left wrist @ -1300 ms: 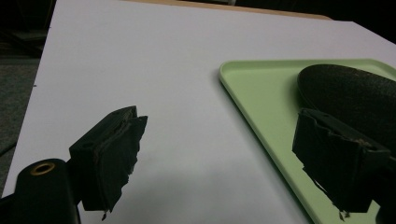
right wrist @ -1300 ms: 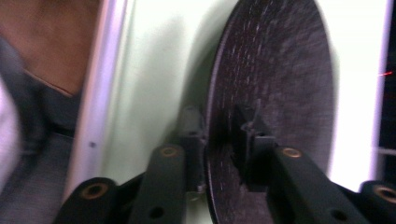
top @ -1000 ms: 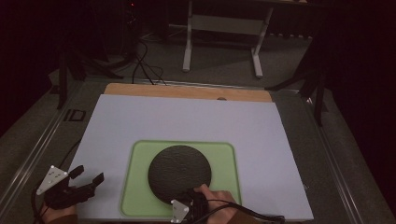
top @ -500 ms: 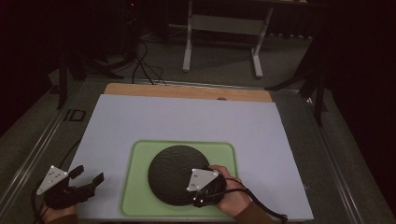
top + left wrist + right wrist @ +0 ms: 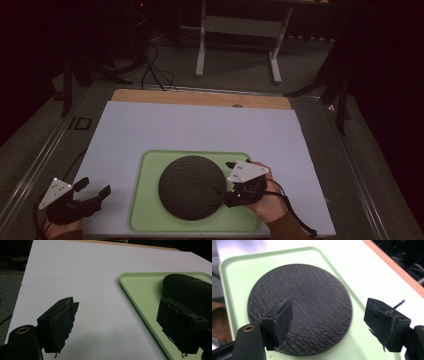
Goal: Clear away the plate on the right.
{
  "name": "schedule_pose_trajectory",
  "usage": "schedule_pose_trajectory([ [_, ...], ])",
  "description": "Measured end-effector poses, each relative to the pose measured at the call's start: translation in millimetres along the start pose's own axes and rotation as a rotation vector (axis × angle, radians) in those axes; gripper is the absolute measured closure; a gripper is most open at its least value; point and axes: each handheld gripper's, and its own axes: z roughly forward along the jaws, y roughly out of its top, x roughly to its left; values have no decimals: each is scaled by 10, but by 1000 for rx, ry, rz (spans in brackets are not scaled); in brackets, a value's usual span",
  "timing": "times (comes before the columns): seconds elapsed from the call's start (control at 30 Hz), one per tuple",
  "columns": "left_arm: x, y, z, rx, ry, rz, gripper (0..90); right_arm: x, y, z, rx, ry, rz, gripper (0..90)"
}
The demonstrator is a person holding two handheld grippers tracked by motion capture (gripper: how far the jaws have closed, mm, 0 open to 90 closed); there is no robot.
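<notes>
A round black textured disc (image 5: 192, 187) lies flat in a pale green tray (image 5: 145, 200) at the near middle of the white table sheet. My right gripper (image 5: 227, 182) hovers at the disc's right edge, pointing left over it, jaws open and empty. In the right gripper view the disc (image 5: 299, 302) spreads between and beyond the open jaws of the right gripper (image 5: 329, 322), inside the tray (image 5: 234, 270). My left gripper (image 5: 94, 187) rests open at the sheet's near left corner, left of the tray. Its own view shows the left gripper (image 5: 122, 320) empty, with the tray (image 5: 140, 287) and disc (image 5: 190, 287) to the right.
The white sheet (image 5: 200, 130) covers the table, with a wooden strip (image 5: 200, 97) along the far edge. Metal rails run along both table sides. A stand's legs (image 5: 235, 45) and cables lie on the floor beyond.
My right gripper has moved up from the tray's near edge to the disc's right edge. The left gripper has stayed put.
</notes>
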Motion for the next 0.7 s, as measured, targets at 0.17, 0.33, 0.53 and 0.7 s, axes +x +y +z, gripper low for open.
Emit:
schedule_pose_trajectory([
  [0.17,0,-1,-3,-3,3,-3,152,-169,-125,-212,-49,-98,91,163],
  [0.33,0,-3,-7,-5,8,-4,152,-315,-253,-375,-101,-151,173,142],
  [0.53,2,-5,-17,-8,13,-1,152,-422,-408,-544,-136,-216,240,129],
  [0.7,-2,-7,-30,-14,16,2,152,-477,-586,-681,-162,-273,297,137],
])
